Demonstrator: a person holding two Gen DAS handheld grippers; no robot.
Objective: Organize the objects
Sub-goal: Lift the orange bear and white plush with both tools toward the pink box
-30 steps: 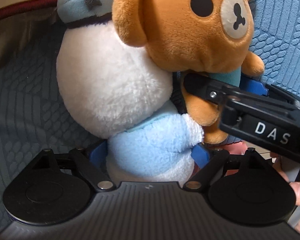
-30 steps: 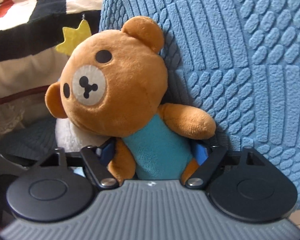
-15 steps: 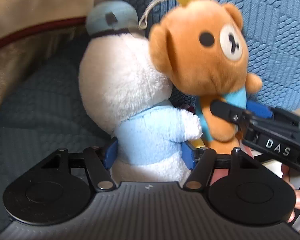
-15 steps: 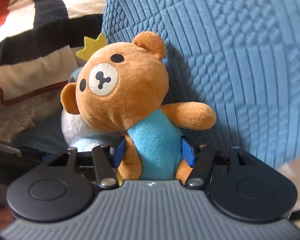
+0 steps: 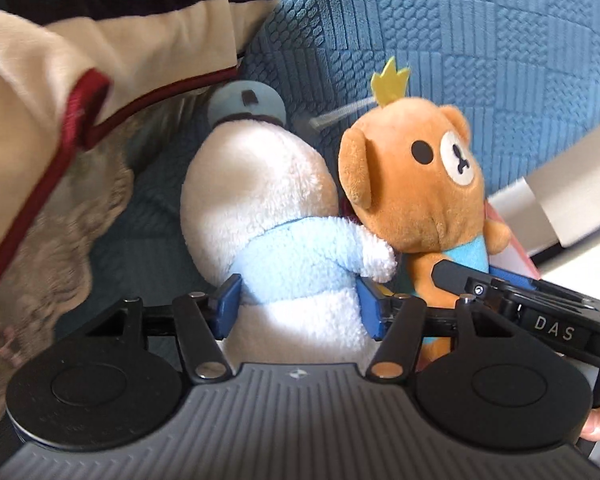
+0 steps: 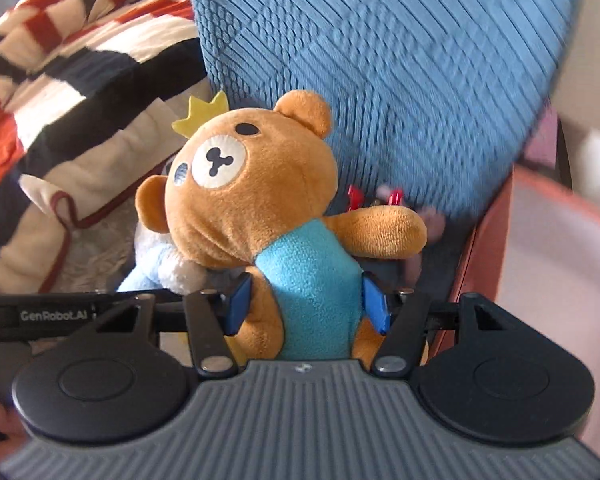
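My left gripper (image 5: 300, 304) is shut on a white plush toy (image 5: 260, 192) with a light blue shirt and a blue cap, holding it by the body. My right gripper (image 6: 308, 300) is shut on a brown bear plush (image 6: 256, 192) with a teal shirt, gripping its torso. The bear also shows in the left wrist view (image 5: 416, 184), pressed against the white plush's arm. A yellow crown (image 6: 200, 114) sticks up behind the bear's head. The white plush (image 6: 156, 260) peeks out at the bear's left in the right wrist view.
A blue quilted cushion (image 6: 380, 60) stands behind both toys. A striped red, black and cream blanket (image 6: 60, 80) lies to the left. A pink-rimmed container (image 6: 540, 260) stands at the right. Small red items (image 6: 356, 196) lie by the cushion's base.
Both grippers have pulled back from the cushion with their toys still held, so the toys look smaller and more of the blanket and the pink container shows.
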